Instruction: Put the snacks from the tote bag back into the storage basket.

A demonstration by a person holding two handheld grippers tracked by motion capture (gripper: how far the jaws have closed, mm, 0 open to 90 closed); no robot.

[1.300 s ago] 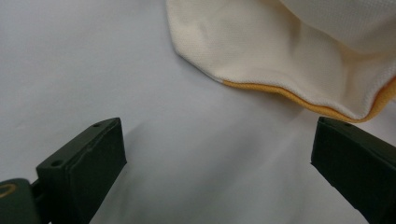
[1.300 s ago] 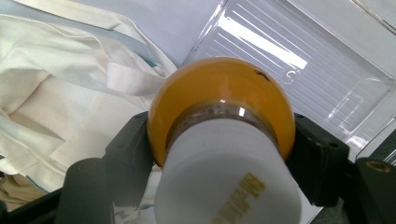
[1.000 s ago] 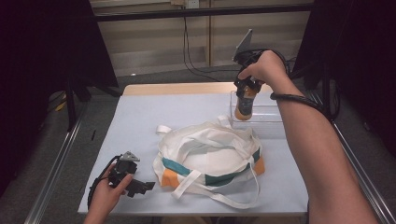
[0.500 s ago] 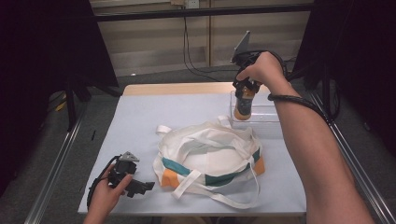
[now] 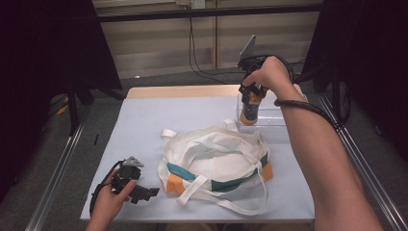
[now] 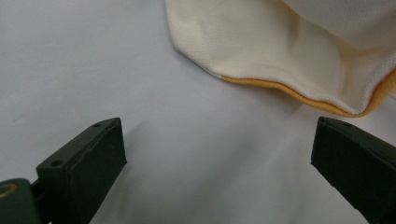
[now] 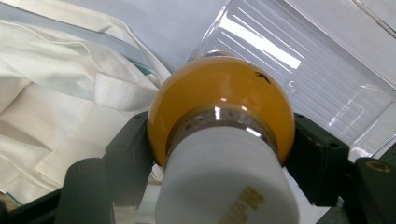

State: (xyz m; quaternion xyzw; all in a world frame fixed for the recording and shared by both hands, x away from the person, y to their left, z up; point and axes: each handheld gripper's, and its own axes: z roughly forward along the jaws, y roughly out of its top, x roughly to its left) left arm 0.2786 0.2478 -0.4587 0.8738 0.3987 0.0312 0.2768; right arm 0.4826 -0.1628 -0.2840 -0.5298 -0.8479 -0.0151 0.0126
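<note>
the right gripper [image 5: 249,107] has its fingers clenched on an orange bottle [image 7: 223,105] with a white cap [image 7: 229,179], gripping it at the shoulder just under the cap, as the right gripper view shows. in the high view the bottle [image 5: 249,109] hangs upright at the near left corner of a clear plastic bin [image 5: 274,122] standing at the far right of the table [image 5: 144,125]; whether its base is over the bin's floor or its rim i cannot tell.

across the last second little has changed: the bottle sits at almost the same spot by the bin in each high view, the grasp is just as tight, and the cream tote bag [image 5: 216,161] with teal and orange trim lies in the same heap at the middle of the table. that stillness reads to me as a pause at a turning point, either the bottle just lifted out of the bin on its way to the bag, or held there before being set down; the frames do not settle which.

the left gripper [image 5: 139,190] rests at the near left of the table, its fingers [image 6: 88,161] spread apart and holding nothing, with the bag's orange-edged corner [image 6: 299,95] just beyond them. it looks placed to take hold of the bag's edge.
</note>
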